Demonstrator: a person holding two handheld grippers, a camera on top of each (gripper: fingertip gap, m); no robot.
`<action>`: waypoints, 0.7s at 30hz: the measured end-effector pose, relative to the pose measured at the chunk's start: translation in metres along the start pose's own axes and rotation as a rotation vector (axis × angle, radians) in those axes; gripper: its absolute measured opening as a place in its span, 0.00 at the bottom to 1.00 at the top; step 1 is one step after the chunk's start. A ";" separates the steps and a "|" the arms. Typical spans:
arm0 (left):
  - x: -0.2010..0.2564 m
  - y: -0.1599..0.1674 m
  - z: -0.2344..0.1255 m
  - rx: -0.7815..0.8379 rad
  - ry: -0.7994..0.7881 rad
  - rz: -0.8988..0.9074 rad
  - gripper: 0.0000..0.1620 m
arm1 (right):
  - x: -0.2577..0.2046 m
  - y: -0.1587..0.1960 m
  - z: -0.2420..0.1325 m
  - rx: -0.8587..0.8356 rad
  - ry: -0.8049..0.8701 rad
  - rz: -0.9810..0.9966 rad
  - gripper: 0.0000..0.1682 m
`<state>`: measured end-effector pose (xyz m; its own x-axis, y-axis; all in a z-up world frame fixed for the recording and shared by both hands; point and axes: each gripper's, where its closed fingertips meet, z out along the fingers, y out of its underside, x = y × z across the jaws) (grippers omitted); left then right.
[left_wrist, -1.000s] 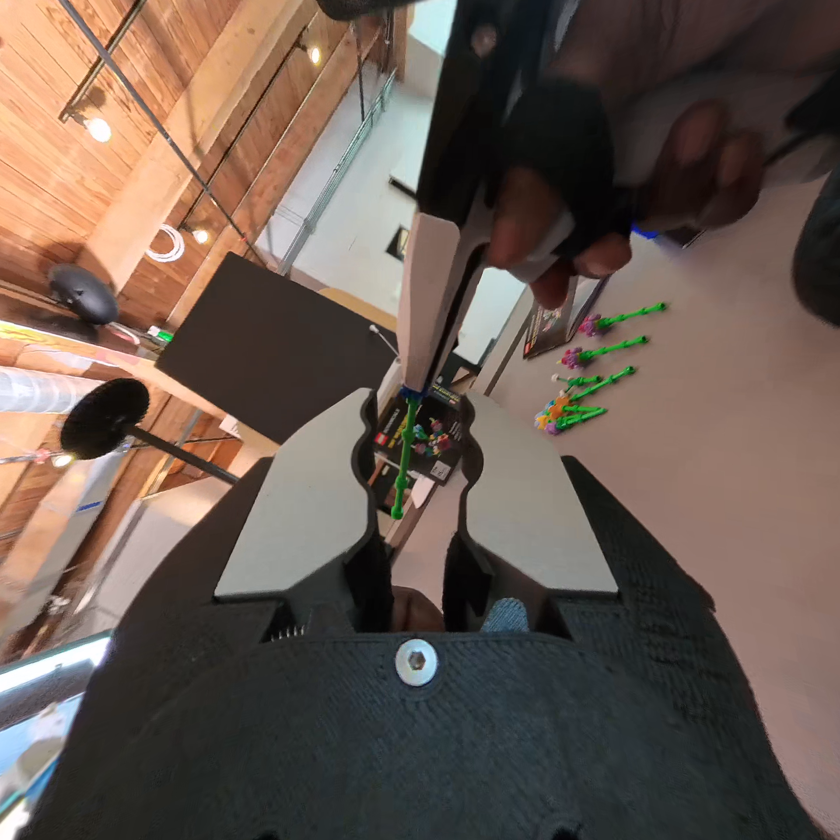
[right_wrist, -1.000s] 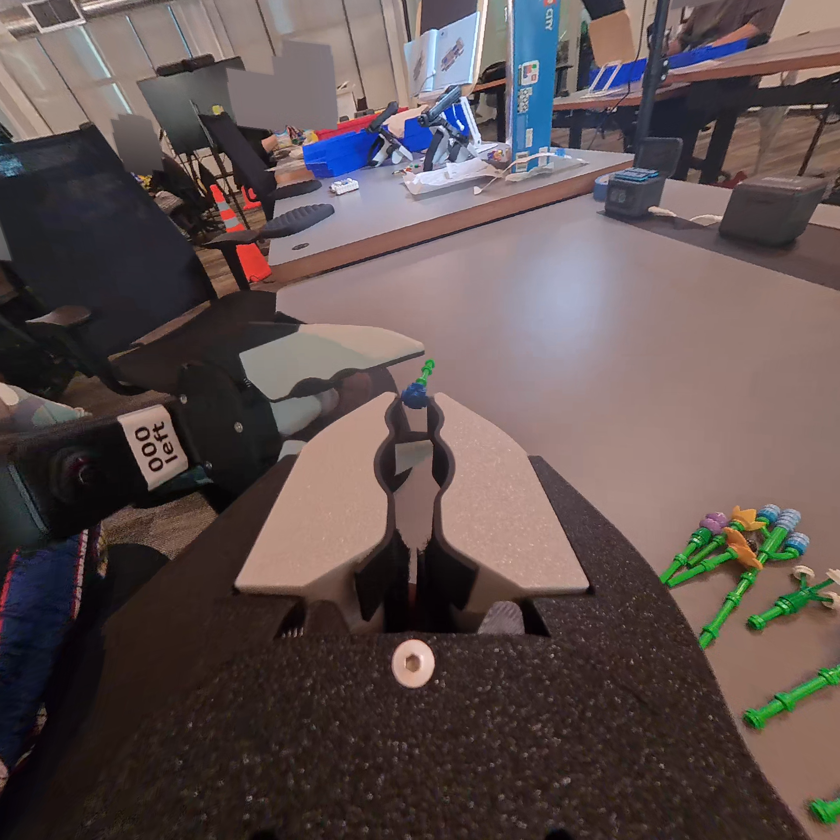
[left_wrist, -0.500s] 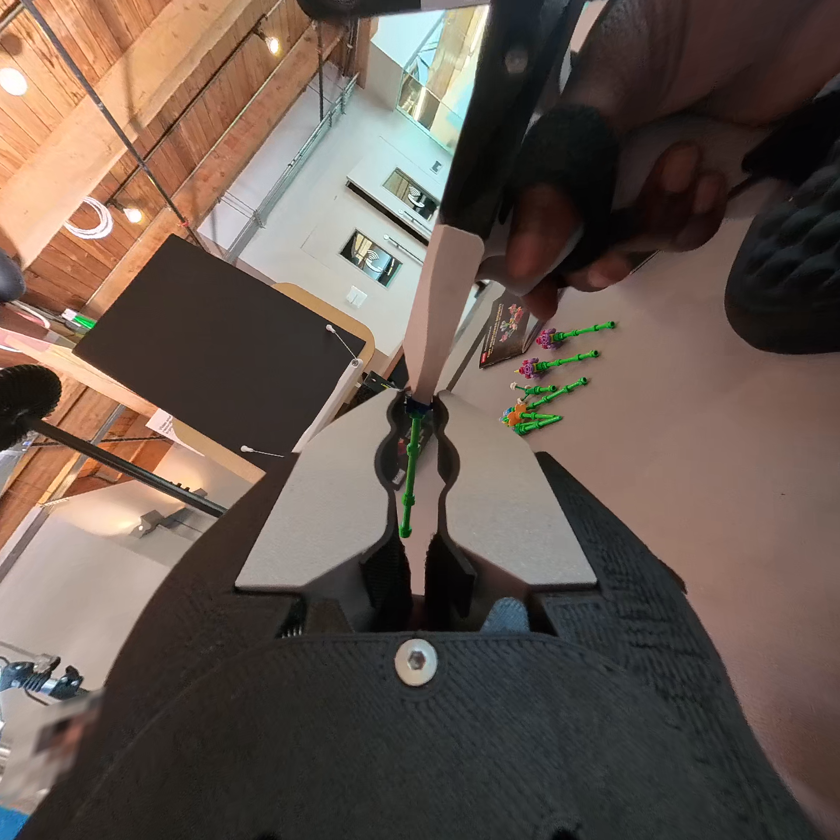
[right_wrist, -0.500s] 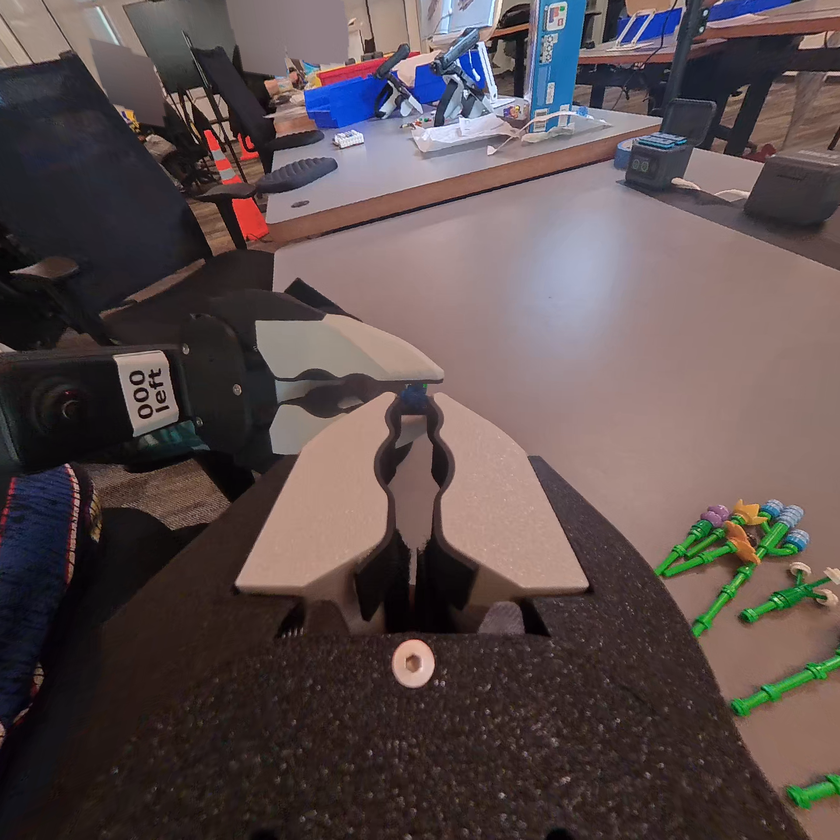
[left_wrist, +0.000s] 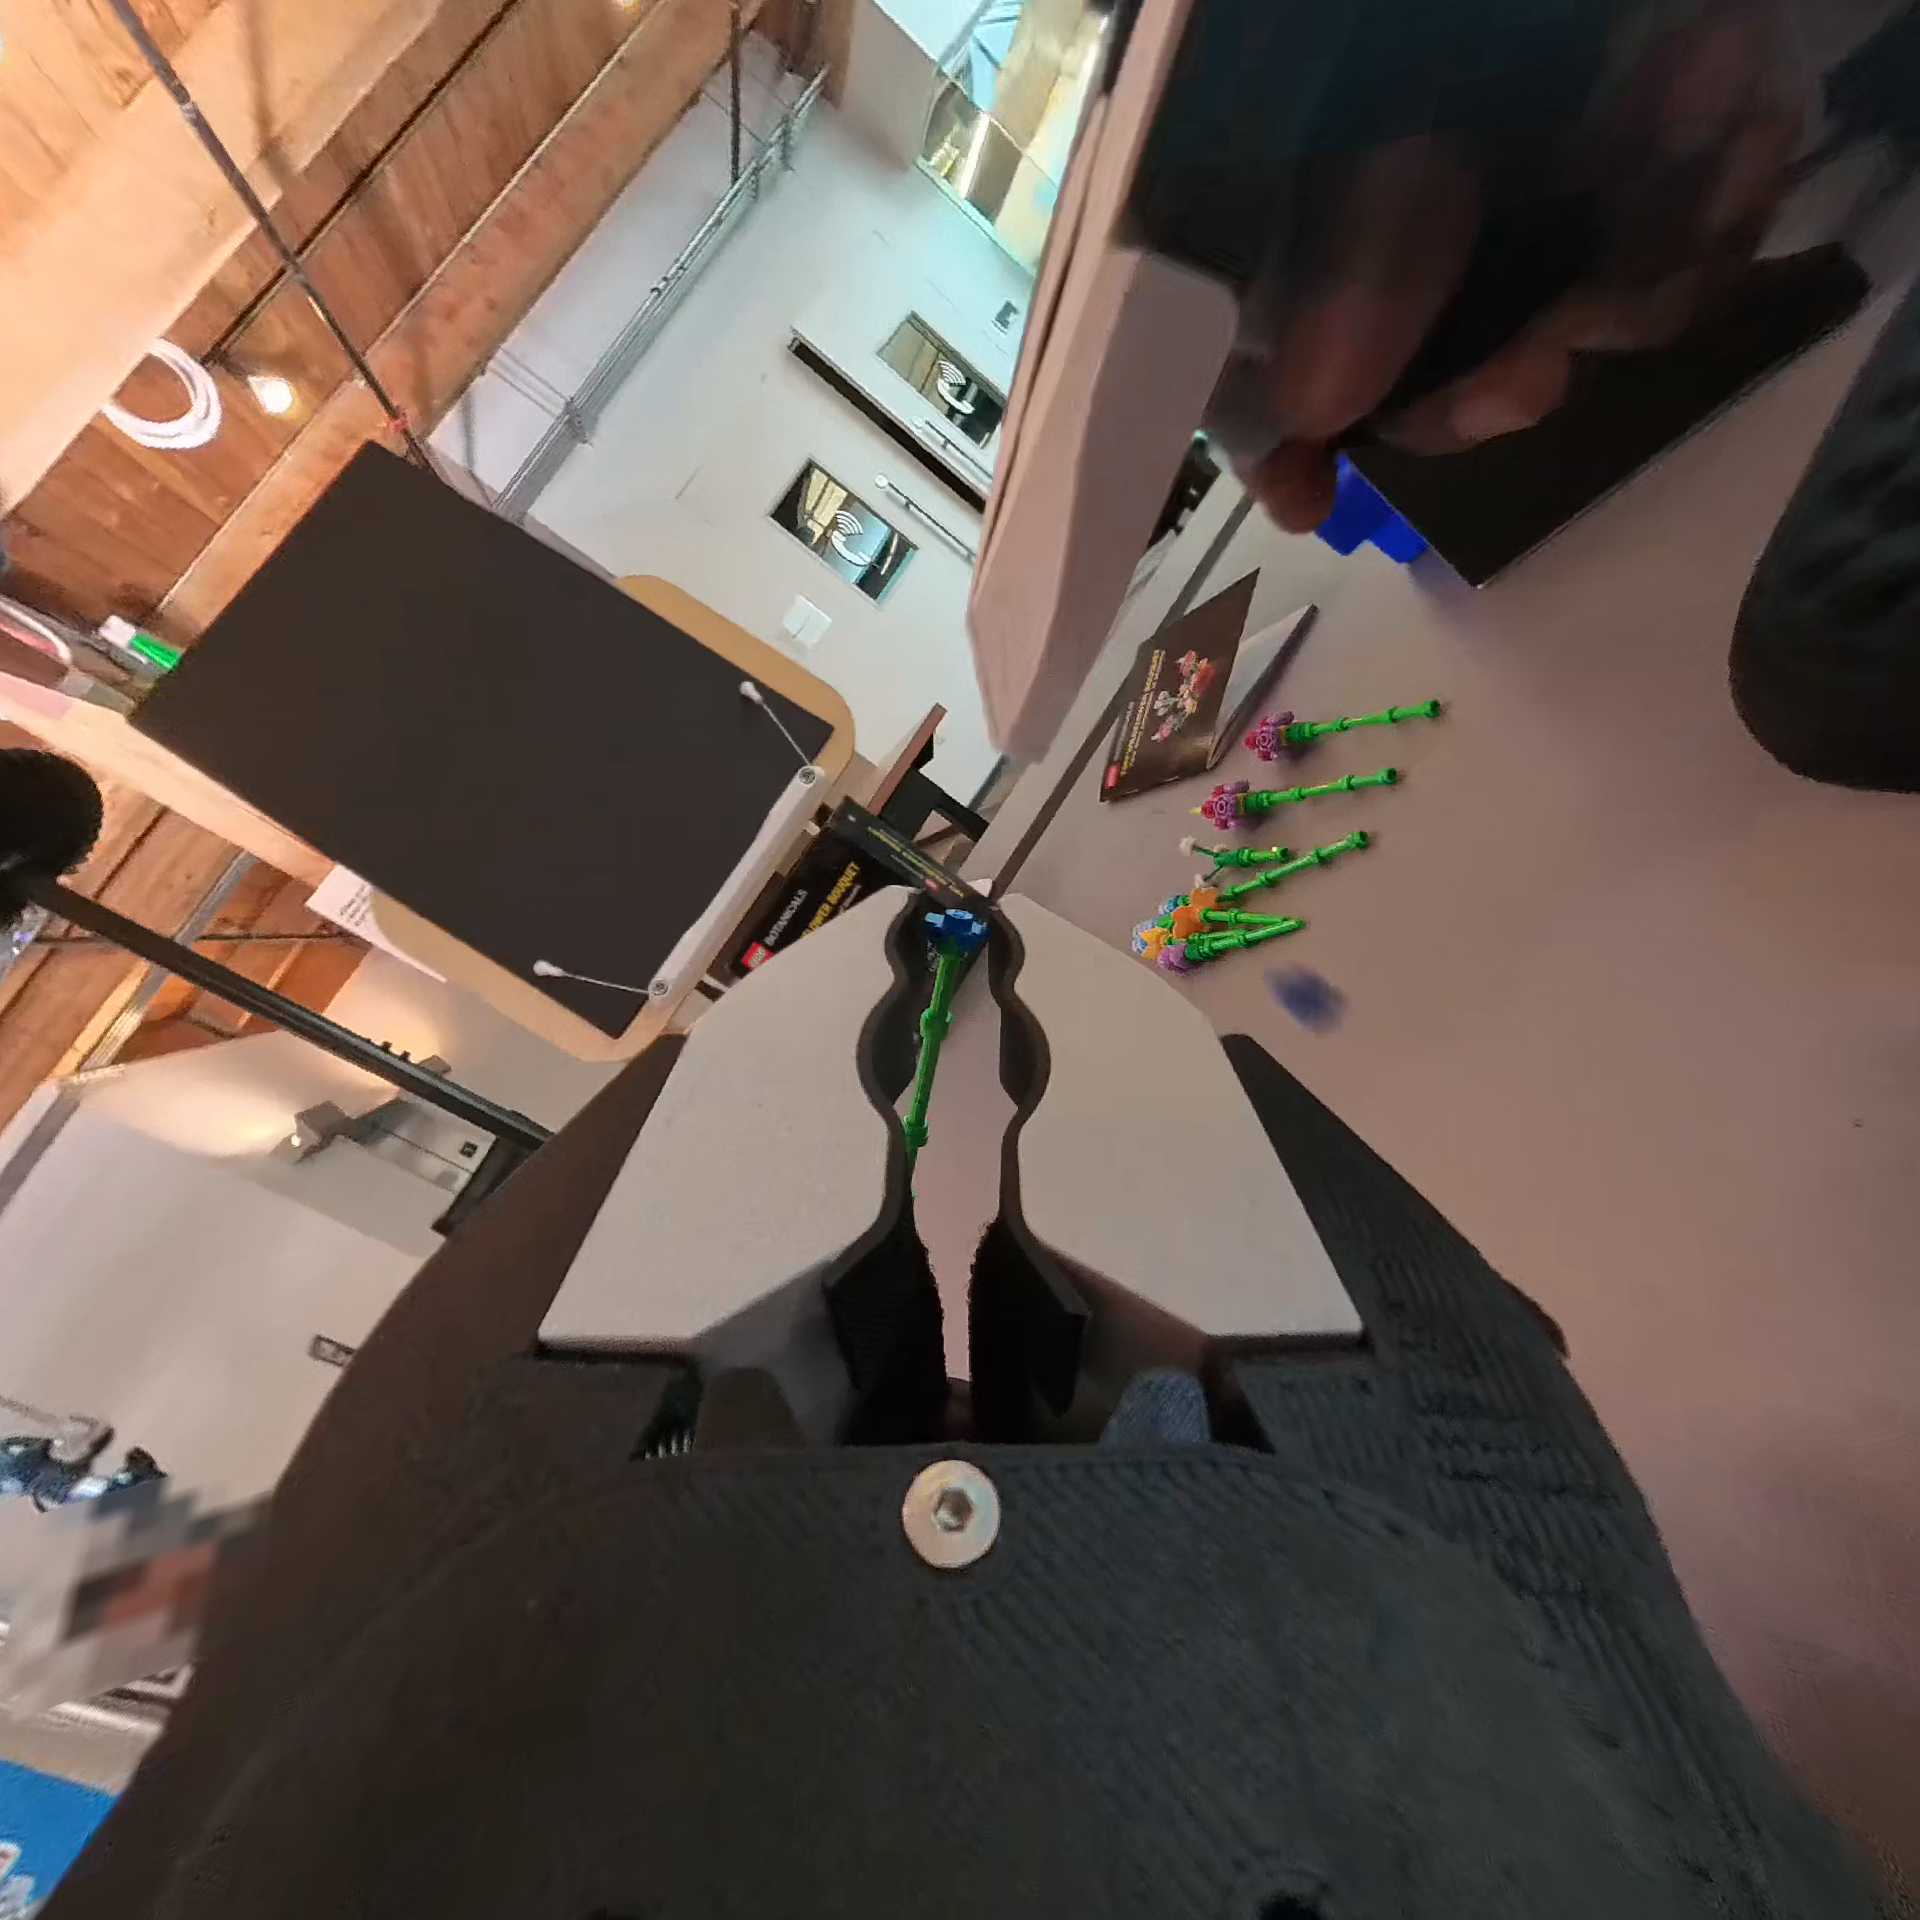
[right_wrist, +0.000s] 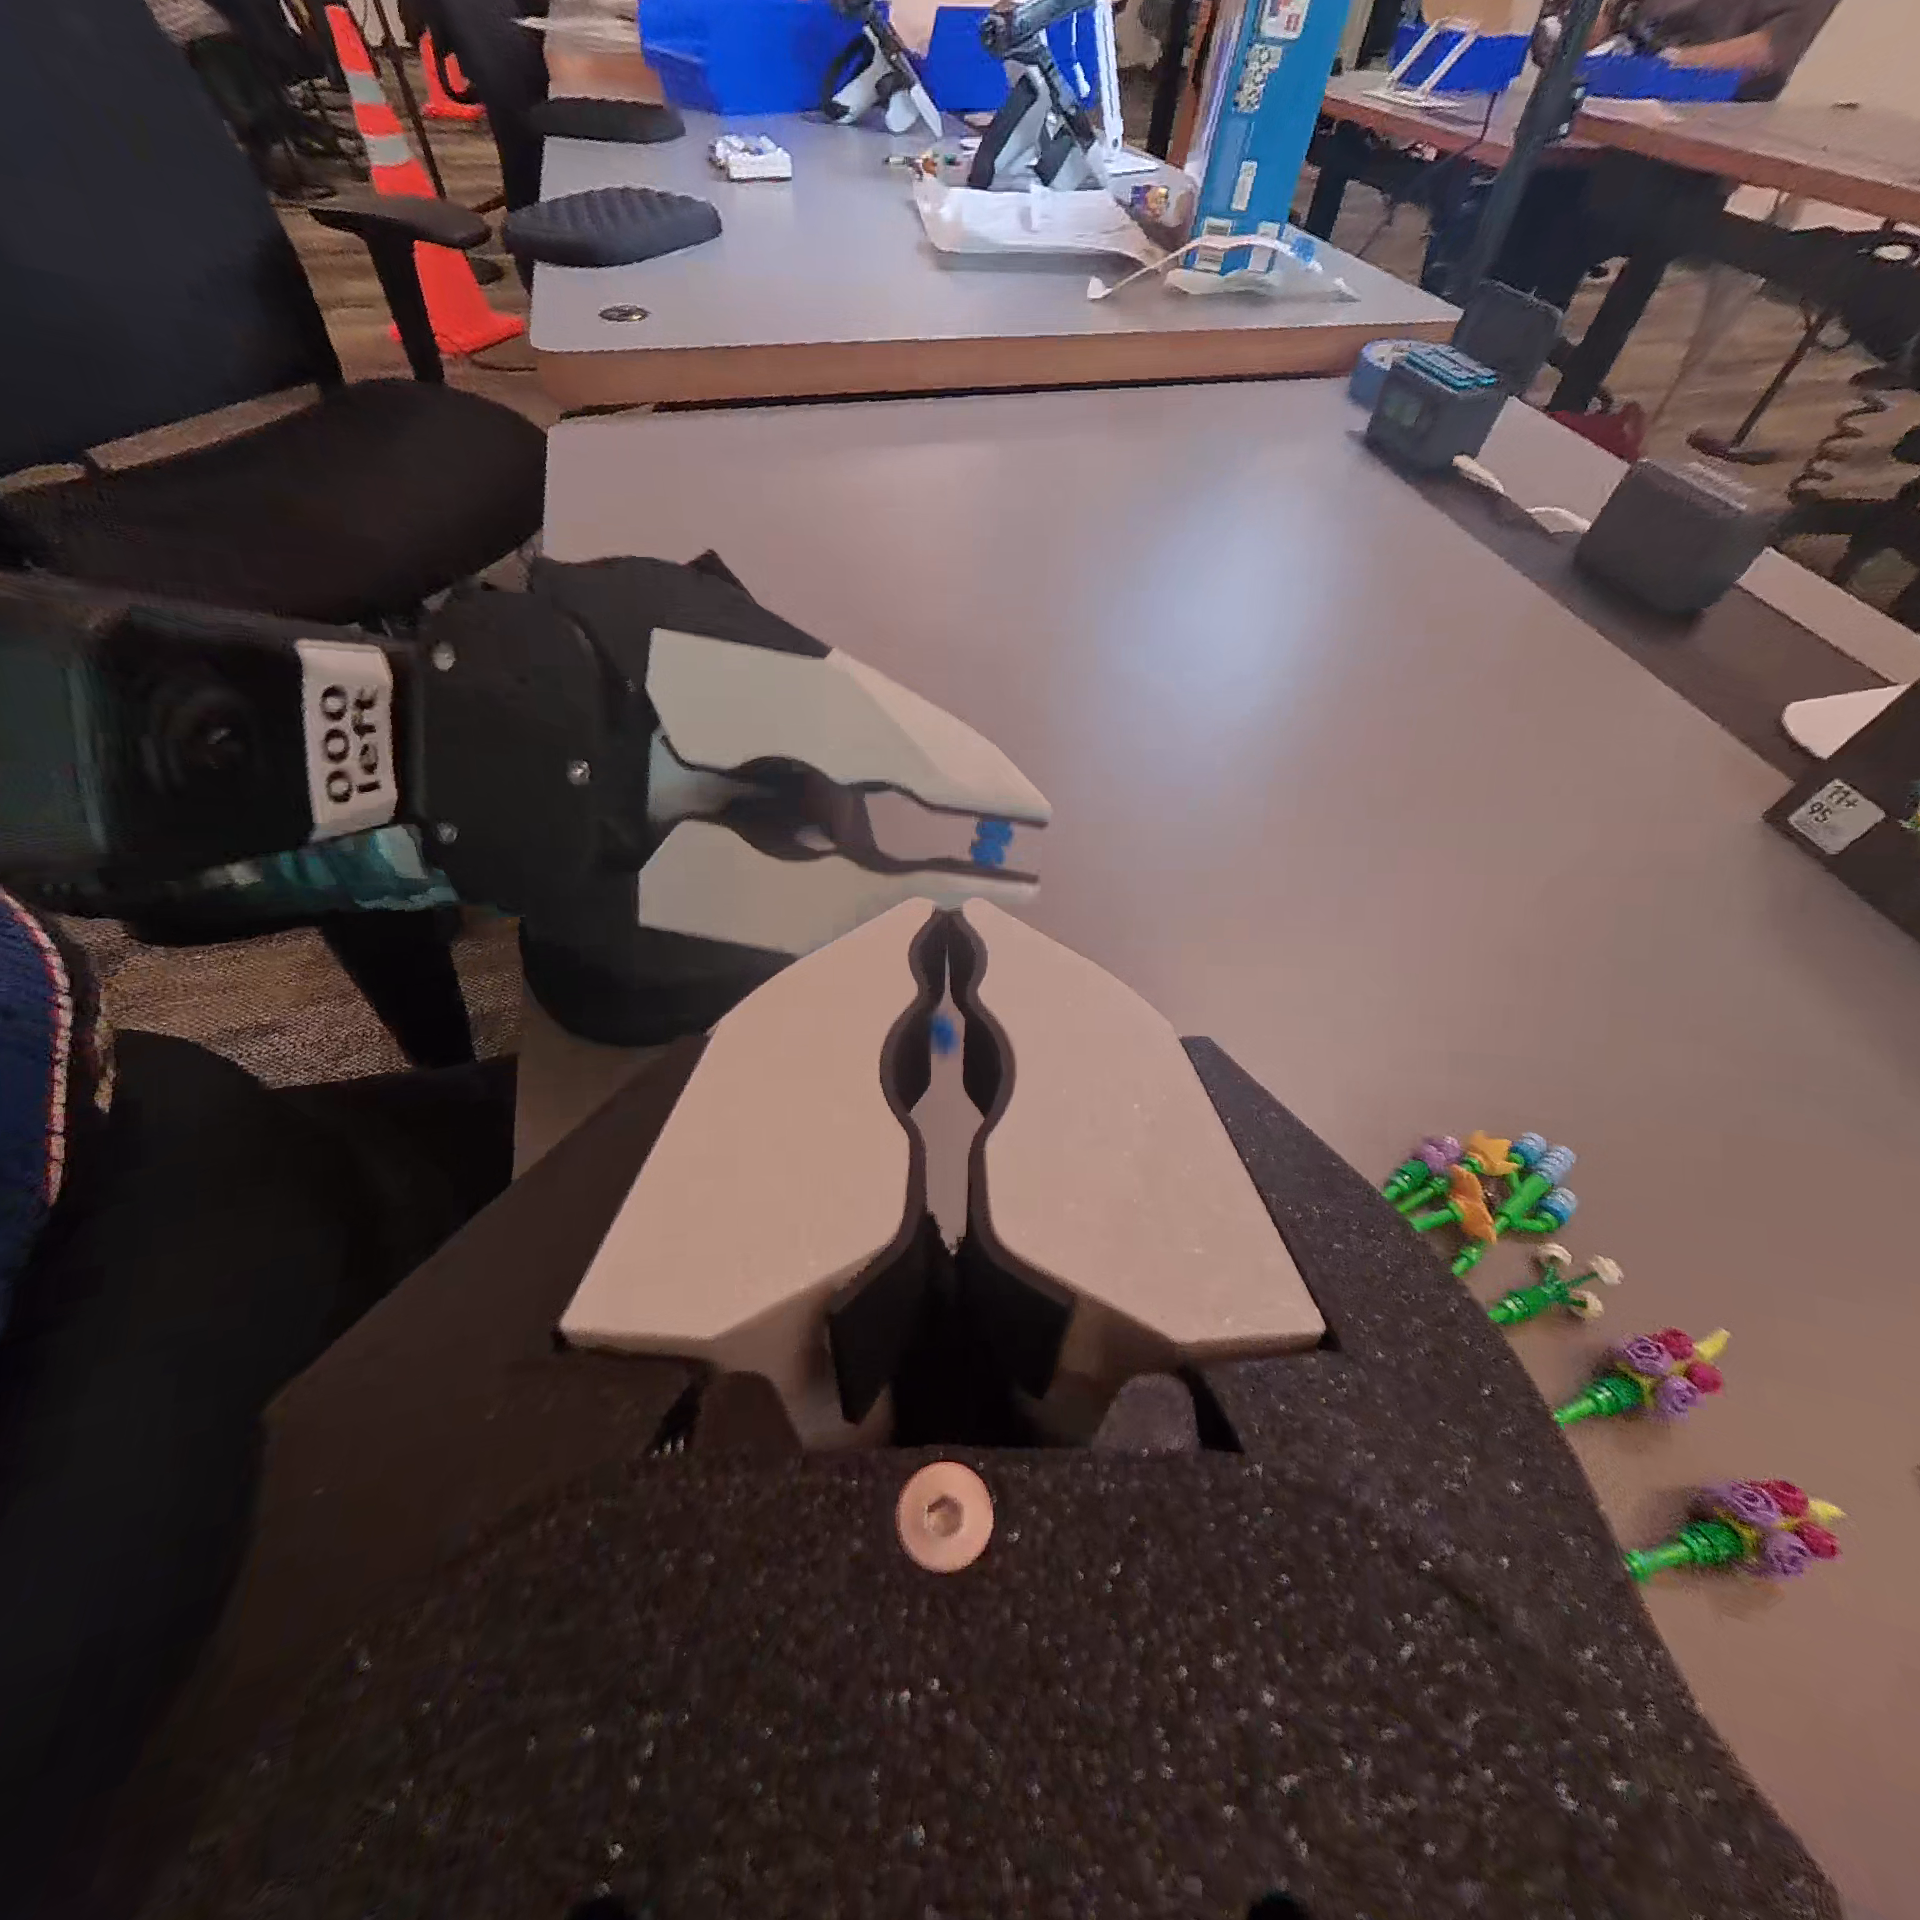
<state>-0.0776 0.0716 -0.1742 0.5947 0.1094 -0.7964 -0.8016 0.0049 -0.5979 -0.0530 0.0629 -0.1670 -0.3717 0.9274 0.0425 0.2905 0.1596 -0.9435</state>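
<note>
Grey tabletop (right_wrist: 1299, 675) fills the work area, with a second desk (right_wrist: 883, 281) behind it carrying a blue box, papers and tools. Left gripper (left_wrist: 954, 914) holds a small toy flower stem (left_wrist: 928, 1049): the green stalk runs back between its pale fingers (left_wrist: 769, 1143), and the blue bloom (left_wrist: 956, 928) sits pinched at the tips. From the right wrist view the same gripper (right_wrist: 1023, 847) lies sideways above the table edge, the blue piece (right_wrist: 992, 842) clamped near its tips. Right gripper (right_wrist: 948, 910) sits just beside and below it, fingers pressed together at the tips. A blurred blue speck (right_wrist: 941, 1031) shows through the gap between them; whether it is gripped or lying beyond cannot be told. Further toy flowers (right_wrist: 1486, 1184) lie in a loose row on the table to the right, well apart from both grippers. A dark booklet (left_wrist: 1179, 691) rests beyond them.
</note>
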 end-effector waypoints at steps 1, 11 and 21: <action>0.001 -0.001 -0.001 0.001 0.002 0.014 0.07 | 0.000 0.002 0.003 -0.003 -0.004 0.003 0.00; -0.014 0.028 0.001 -0.089 -0.001 -0.195 0.07 | -0.004 0.085 -0.017 -0.458 -0.183 -0.014 0.11; -0.012 0.027 0.002 -0.073 0.001 -0.195 0.07 | -0.014 0.120 -0.065 -0.713 -0.246 -0.119 0.16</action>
<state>-0.1064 0.0719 -0.1804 0.7380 0.1126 -0.6653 -0.6649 -0.0464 -0.7455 0.0443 0.0909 -0.2592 -0.5977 0.8014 -0.0223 0.7039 0.5112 -0.4932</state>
